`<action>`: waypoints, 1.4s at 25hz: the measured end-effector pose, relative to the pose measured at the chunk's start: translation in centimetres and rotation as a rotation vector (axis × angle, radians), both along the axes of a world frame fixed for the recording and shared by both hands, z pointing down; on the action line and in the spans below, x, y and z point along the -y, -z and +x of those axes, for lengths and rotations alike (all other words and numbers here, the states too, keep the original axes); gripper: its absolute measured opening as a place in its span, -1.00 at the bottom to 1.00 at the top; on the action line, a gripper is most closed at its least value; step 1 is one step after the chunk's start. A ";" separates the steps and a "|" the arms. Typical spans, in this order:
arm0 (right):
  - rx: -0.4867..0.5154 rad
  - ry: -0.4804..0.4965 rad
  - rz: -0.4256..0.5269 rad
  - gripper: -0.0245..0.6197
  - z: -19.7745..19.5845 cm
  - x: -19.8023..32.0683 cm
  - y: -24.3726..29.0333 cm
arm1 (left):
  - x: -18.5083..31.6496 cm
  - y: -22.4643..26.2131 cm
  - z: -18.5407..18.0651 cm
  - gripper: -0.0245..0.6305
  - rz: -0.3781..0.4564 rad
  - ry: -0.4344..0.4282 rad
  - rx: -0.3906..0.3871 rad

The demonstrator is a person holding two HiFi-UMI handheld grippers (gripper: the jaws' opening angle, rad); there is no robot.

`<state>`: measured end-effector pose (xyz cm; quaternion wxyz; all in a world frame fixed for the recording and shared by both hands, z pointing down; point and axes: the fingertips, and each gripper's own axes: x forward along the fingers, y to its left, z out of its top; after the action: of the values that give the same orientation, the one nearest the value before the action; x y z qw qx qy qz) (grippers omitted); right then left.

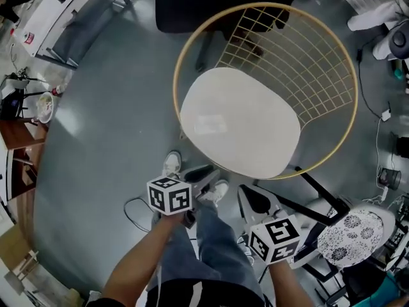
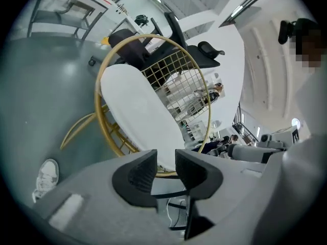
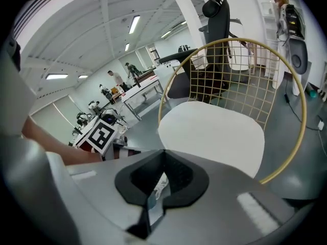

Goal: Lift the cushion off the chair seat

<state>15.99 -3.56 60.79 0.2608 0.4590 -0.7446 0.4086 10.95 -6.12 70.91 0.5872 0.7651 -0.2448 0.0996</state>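
A white oval cushion point(image 1: 239, 120) lies on the seat of a round gold wire chair point(image 1: 349, 75), straight ahead of me. My left gripper point(image 1: 199, 176) hovers short of the cushion's near left edge, apart from it. Its jaws stand open with a narrow gap and nothing between them point(image 2: 166, 162). My right gripper point(image 1: 255, 200) is held near the cushion's front edge, also apart, and its jaws meet at the tips, empty point(image 3: 163, 160). The cushion point(image 2: 135, 111) fills the middle of the left gripper view, and the cushion point(image 3: 214, 131) lies just beyond the jaws in the right gripper view.
A black office chair point(image 1: 192, 5) stands behind the wire chair. Cables point(image 1: 383, 117) trail on the grey floor at the right. A patterned round stool point(image 1: 354, 232) sits at lower right, and desks point(image 1: 57, 18) stand at the left. The person's shoes point(image 1: 171, 164) are by the chair's front.
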 end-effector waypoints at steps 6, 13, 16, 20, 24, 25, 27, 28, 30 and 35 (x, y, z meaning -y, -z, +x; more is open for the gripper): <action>-0.010 0.047 -0.025 -0.92 0.6 -1.2 -1.1 | -0.2 -2.4 0.4 -0.26 -0.095 0.146 -0.118; -0.015 0.088 -0.060 -0.92 0.7 -2.8 -2.4 | 1.3 -4.5 0.7 -0.19 -0.144 0.278 -0.206; -0.024 0.091 -0.080 -0.92 0.8 -3.6 -2.9 | 1.7 -5.1 1.0 -0.19 -0.168 0.304 -0.235; -0.018 0.068 -0.105 -0.92 0.8 -4.3 -3.5 | 2.3 -4.8 1.6 -0.19 -0.195 0.325 -0.289; -0.018 0.056 -0.123 -0.92 0.8 -4.6 -4.1 | 2.9 -4.6 1.9 -0.73 -0.157 0.321 -0.277; -0.018 0.055 -0.124 -0.92 0.6 -4.6 -4.1 | 3.0 -4.6 1.9 -0.75 -0.146 0.312 -0.268; -0.012 0.055 -0.123 -0.92 0.3 -4.4 -4.0 | 3.1 -4.3 1.9 -0.78 -0.138 0.293 -0.269; -0.008 0.055 -0.123 -0.92 0.1 -4.3 -4.0 | 3.1 -3.9 2.0 -0.78 -0.134 0.287 -0.281; -0.003 0.057 -0.118 -0.92 0.0 -4.4 -3.8 | 3.3 -2.9 2.3 -0.80 -0.126 0.284 -0.318; 0.008 0.042 -0.104 -0.92 -0.2 -4.0 -3.2 | 3.7 -0.6 2.6 -0.82 -0.118 0.279 -0.378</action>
<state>15.79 0.45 63.98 0.2899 0.4275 -0.7329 0.4427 13.56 -9.80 71.50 0.6743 0.6933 -0.2275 -0.1133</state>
